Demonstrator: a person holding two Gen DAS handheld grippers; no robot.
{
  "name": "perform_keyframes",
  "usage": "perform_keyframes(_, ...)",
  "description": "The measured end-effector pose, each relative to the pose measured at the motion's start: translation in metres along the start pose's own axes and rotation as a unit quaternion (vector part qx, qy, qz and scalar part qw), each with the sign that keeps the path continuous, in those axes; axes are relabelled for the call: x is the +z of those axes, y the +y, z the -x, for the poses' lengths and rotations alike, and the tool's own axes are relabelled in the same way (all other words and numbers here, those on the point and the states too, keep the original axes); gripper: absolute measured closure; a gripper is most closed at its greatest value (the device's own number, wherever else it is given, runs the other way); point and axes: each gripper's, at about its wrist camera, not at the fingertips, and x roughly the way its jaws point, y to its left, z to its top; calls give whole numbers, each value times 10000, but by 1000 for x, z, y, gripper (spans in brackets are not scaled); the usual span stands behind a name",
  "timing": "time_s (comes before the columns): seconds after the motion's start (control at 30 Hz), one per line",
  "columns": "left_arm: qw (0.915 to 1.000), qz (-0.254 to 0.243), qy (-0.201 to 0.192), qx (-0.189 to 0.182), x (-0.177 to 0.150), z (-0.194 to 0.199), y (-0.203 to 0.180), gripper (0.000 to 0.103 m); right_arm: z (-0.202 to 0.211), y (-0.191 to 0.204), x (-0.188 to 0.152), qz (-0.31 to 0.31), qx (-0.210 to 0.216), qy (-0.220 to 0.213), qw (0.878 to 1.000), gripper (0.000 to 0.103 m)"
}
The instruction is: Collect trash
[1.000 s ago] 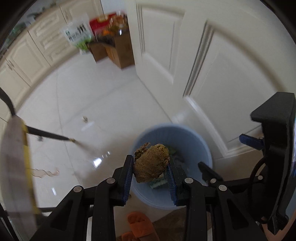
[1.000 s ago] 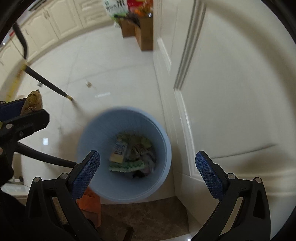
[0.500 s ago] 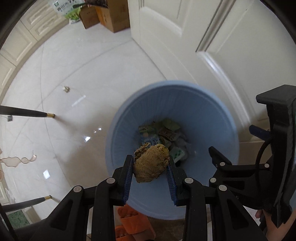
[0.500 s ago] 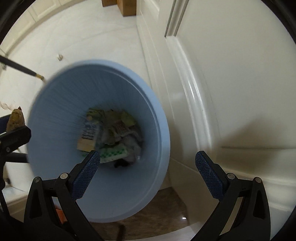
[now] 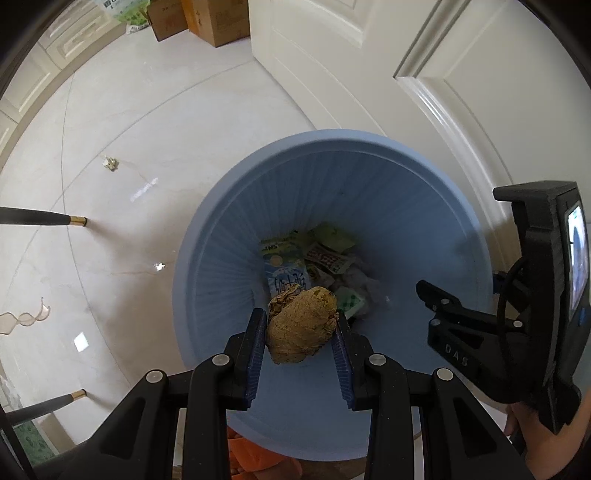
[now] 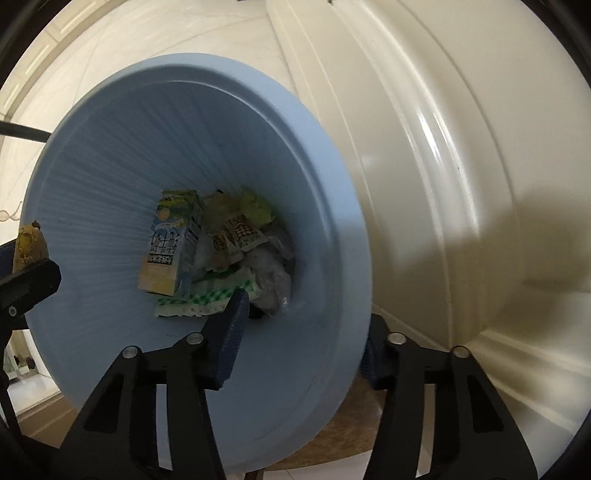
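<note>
Left wrist view, left to right. Two dark furniture legs with brass tips [image 5: 75,221] reach in from the left edge over the pale tiled floor [image 5: 122,177]. A small scrap of litter [image 5: 110,163] lies on the tiles, well apart from the bin. At centre, the left gripper [image 5: 300,334] points down into the open mouth of a blue waste bin [image 5: 221,229]; its blue pads [image 5: 257,343] pinch a crumpled brown wad of trash [image 5: 301,325], which hangs above the bin's inside and not yet among the contents. On the bin's bottom lie a milk carton [image 5: 286,269], printed sachets [image 5: 327,256] and pieces of crumpled paper. An orange slipper [image 5: 255,458] shows below the bin's near rim. At the right, the right gripper's black body extends over the bin's rim, with a hand [image 5: 517,421] under its handle. A white panelled door [image 5: 461,74] stands behind the bin; cardboard boxes [image 5: 207,22] sit at the top edge.

Right wrist view, left to right. At the far left the brown wad is visible between the left gripper's pads, just inside the bin's rim. The bin fills the middle, and the carton, sachets and a green checked wrapper [image 6: 218,295] lie at its bottom. The right gripper [image 6: 301,338] straddles the bin's wall: one pad is inside, the other outside and partly hidden behind the rim. Its jaws are closing on the wall; whether the pads already press on it cannot be told. The white door occupies the right.
</note>
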Motion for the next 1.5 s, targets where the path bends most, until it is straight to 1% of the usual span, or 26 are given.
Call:
perform_keyframes(0.07,10000,0,13,-18,-4,0,4,72,-2,-5,-1,-42,-25,39,10000,71)
perform_keyframes(0.1,10000,-5,22,-3,-3,-4,3,72,-3,-9,0,-70,-16,36,10000,73)
perform_keyframes(0.13,10000,-13,31,4,-12,-7,5,72,-3,-11,0,-99,-35,51,9999,79)
perform_keyframes(0.17,10000,-24,40,-13,-12,-10,8,72,-4,-14,0,-135,-43,68,9999,84)
perform_keyframes(0.23,10000,-22,74,-40,-12,-15,5,72,-5,-17,-1,-167,20,79,9998,87)
perform_keyframes(0.3,9999,-45,84,-42,-12,-20,3,72,-3,-17,-1,-108,-9,76,9999,87)
perform_keyframes(0.4,9999,-65,108,-64,-16,-11,1,72,-1,-20,-1,-128,40,64,9999,87)
perform_keyframes(0.6,9999,-60,62,-127,-19,-16,-1,71,1,-24,-2,-117,109,77,9998,87)
perform_keyframes(0.7,9999,-71,36,-153,-22,-12,-2,71,3,-26,-3,-101,107,79,9999,87)
perform_keyframes(0.9,9998,-93,-10,-164,-27,-16,-5,70,6,-26,-5,-105,90,78,9999,86)
perform_keyframes(0.93,9998,-91,-13,-169,-27,-16,-6,69,6,-25,-5,-101,84,77,9999,86)
perform_keyframes(1.0,9998,-88,-14,-203,-28,-13,-8,55,4,-24,-5,-108,80,83,9999,86)
perform_keyframes(1.03,9997,-77,-26,-221,-29,-10,-9,41,-2,-20,-4,-113,80,84,9999,86)
perform_keyframes(1.07,9996,-72,-63,-247,-30,-8,-9,35,-2,-21,-4,-116,77,82,9999,86)
perform_keyframes(1.13,9995,-70,-148,-278,-30,2,-11,33,-5,-18,-4,-114,62,72,9999,86)
perform_keyframes(1.17,9995,-65,-131,-290,-30,2,-12,29,-3,-18,-4,-116,44,41,9999,86)
perform_keyframes(1.2,9994,-50,-128,-331,-30,4,-14,27,-3,-16,-4,-123,44,33,9999,86)
perform_keyframes(1.23,9992,-38,-140,-381,-31,4,-15,27,-3,-16,-4,-129,41,29,9999,86)
perform_keyframes(1.37,9991,-69,-145,-380,-35,4,-18,27,2,-16,-3,-156,61,6,9999,86)
perform_keyframes(1.5,9988,-90,-276,-384,-37,15,-19,27,13,-16,-4,-201,96,-14,9998,83)
